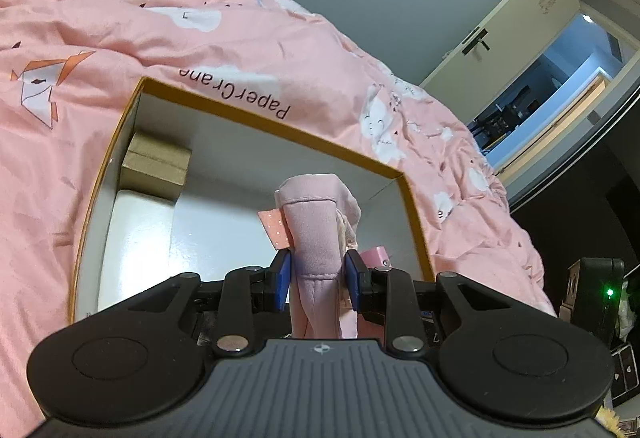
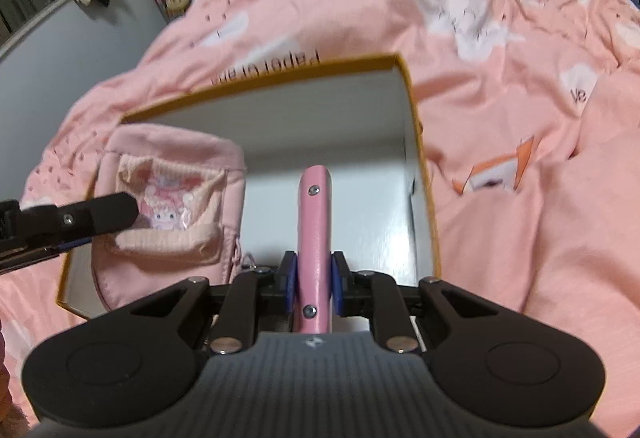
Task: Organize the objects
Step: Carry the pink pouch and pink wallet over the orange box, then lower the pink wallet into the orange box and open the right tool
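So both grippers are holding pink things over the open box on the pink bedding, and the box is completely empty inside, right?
Not quite: the box isn't empty. The left wrist view shows a small brown carton in its far corner. The rest holds: the left gripper grips a pink pouch, the right gripper a pink strap-like piece, over the pink bedding.

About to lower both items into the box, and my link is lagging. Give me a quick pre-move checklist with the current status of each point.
1. Left gripper clamped on the soft pink fabric pouch: ok.
2. Right gripper clamped on the flat pink strap-like piece with metal rivets: ok.
3. Both items above the open yellow-rimmed white box: ok.
4. Free floor in the box beneath them: ok; the small brown cardboard box sits in a far corner.
5. Box steady on the rumpled pink quilt: cannot tell.
6. Clearance between the two grippers: cannot tell.
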Motion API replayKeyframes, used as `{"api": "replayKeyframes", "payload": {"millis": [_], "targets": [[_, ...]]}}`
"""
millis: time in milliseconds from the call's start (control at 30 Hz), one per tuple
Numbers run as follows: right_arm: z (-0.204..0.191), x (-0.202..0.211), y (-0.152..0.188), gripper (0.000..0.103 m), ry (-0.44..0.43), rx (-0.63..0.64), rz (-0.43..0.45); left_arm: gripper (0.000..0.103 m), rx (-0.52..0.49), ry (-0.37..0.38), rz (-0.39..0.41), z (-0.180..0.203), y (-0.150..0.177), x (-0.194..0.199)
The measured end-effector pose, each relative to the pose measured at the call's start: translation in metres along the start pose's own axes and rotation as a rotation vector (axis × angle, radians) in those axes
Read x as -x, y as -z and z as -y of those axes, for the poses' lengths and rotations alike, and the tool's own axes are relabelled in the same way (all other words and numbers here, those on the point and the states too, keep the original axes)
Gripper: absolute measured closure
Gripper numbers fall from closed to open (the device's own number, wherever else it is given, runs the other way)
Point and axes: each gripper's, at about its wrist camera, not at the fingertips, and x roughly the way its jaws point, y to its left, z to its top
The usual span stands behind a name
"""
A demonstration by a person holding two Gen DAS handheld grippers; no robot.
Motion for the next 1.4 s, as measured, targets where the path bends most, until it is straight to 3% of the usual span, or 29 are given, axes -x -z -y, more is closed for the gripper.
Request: {"api": "replayKeyframes", "payload": {"millis": [267, 400, 600, 700, 733, 767, 900, 1167, 1300, 1400], "targets": [[0.003, -0.026, 0.002, 0.084, -0.006, -0.062, -0.094, 0.071, 0.035, 0.02, -0.015, -0.015, 0.0, -0.008], [-0.003, -0.032, 0.004, 0.084, 0.017, -0.011, -0.149, 0.071, 0.058, 0.033, -0.03, -0.021, -0.001, -0.01], [-0.011, -0.023, 0.003, 0.082, 0.072, 0.088, -0.15, 0.071, 0.062, 0.044, -0.046, -0.023, -0.002, -0.013], [-0.015, -0.012, 0.002, 0.077, 0.086, 0.138, -0.125, 0.071, 0.056, 0.057, -0.053, -0.02, -0.003, -0.014], [-0.015, -0.007, 0.002, 0.067, 0.093, 0.148, -0.109, 0.071, 0.053, 0.062, -0.055, -0.019, -0.003, -0.014], [-0.014, -0.001, 0.001, 0.064, 0.102, 0.161, -0.082, 0.071, 0.051, 0.067, -0.059, -0.017, -0.003, -0.015], [-0.009, 0.022, 0.001, 0.064, 0.128, 0.173, 0.029, 0.071, 0.049, 0.077, -0.068, -0.009, -0.004, -0.02], [0.019, 0.055, -0.001, 0.06, 0.227, 0.056, 0.276, 0.071, 0.144, 0.171, -0.144, 0.004, 0.001, -0.049], [0.037, 0.052, 0.002, 0.058, 0.22, -0.027, 0.291, 0.071, 0.183, 0.175, -0.178, 0.009, 0.007, -0.071], [0.045, 0.048, 0.006, 0.05, 0.218, -0.052, 0.287, 0.071, 0.202, 0.158, -0.204, 0.011, 0.012, -0.086]]}}
